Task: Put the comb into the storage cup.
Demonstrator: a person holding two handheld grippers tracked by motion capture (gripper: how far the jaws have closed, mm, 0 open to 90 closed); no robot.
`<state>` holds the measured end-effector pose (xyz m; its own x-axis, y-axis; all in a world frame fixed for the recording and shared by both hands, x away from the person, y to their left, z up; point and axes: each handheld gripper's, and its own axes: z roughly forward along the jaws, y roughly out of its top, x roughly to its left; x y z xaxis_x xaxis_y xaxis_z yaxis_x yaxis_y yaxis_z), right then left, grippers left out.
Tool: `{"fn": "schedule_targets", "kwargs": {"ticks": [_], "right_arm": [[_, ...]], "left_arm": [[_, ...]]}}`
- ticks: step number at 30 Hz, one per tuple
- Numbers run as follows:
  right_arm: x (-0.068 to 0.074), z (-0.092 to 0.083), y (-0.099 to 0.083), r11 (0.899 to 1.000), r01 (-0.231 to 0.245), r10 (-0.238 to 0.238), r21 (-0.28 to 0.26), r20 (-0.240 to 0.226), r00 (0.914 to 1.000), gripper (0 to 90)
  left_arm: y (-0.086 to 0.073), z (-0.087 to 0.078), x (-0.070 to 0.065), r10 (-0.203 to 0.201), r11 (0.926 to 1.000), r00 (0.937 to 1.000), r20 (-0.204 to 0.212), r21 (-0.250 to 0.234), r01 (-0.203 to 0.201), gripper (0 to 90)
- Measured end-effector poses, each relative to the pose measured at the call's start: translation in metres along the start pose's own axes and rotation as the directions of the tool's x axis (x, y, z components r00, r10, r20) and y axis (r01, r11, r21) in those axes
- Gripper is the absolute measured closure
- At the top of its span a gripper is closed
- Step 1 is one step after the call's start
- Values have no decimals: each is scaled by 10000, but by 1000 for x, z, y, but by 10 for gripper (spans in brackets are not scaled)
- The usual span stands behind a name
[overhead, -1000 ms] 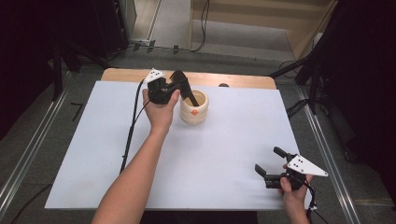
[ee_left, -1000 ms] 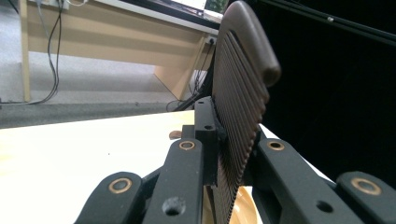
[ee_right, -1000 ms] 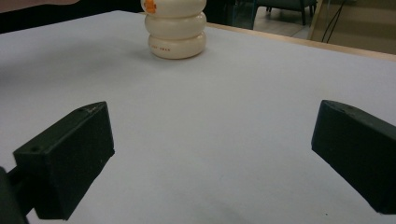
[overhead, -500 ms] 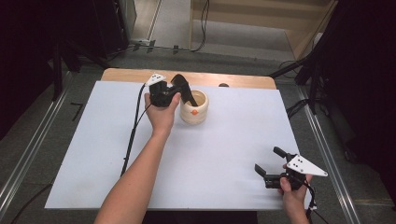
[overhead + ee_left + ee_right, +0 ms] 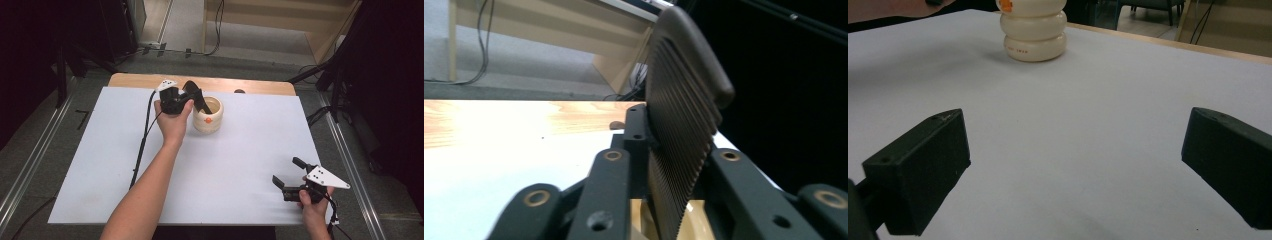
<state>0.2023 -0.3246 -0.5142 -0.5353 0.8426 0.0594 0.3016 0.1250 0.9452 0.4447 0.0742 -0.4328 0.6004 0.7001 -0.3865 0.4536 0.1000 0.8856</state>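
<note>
The wooden counter (image 5: 140, 80), covered almost wholly by a large white sheet (image 5: 230, 165), lay under both grippers. The person's left forearm (image 5: 145, 195) ran from the near edge up to the left gripper (image 5: 197, 100), which hung at the far side of the sheet.

Just to the right of the left gripper, and touching it, stood the cream-coloured ribbed pot (image 5: 208, 116), a squat round vessel shaped like stacked rings, with an orange mark on its side and small reddish print on its lowest ring. Its mouth was open upward and one black jaw of the left gripper dipped into it, the other staying outside the rim. In the left gripper view the ridged pad (image 5: 679, 130) of one jaw stood close before the camera, with a pale glimpse of the pot's inside below it. What else the pot held could not be told. The left gripper's jaws had just been opening a little, the pot's wall between them; whether the pads pressed on that wall could not be told.

The right gripper (image 5: 292, 174) sat well apart from the pot, at the near right of the sheet, its jaws spread wide with nothing but bare sheet between them. Ahead of it, far off and slightly left, rose the pot (image 5: 1034, 30).
</note>
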Motion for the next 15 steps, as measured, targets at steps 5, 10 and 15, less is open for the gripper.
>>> {"fn": "schedule_targets", "kwargs": {"ticks": [5,10,15], "right_arm": [[0,0,0,10000,-28,28,7,-1,10000,0],[0,0,0,10000,-19,19,9,18,10000,0],[0,1,0,10000,-3,3,9,21,10000,0]], "left_arm": [[2,-2,-2,157,9999,9998,-150,-67,-158,503],[3,-3,0,312,9995,9987,-403,-40,-314,241],[3,-4,-2,544,9985,9969,-565,89,-540,24]]}}
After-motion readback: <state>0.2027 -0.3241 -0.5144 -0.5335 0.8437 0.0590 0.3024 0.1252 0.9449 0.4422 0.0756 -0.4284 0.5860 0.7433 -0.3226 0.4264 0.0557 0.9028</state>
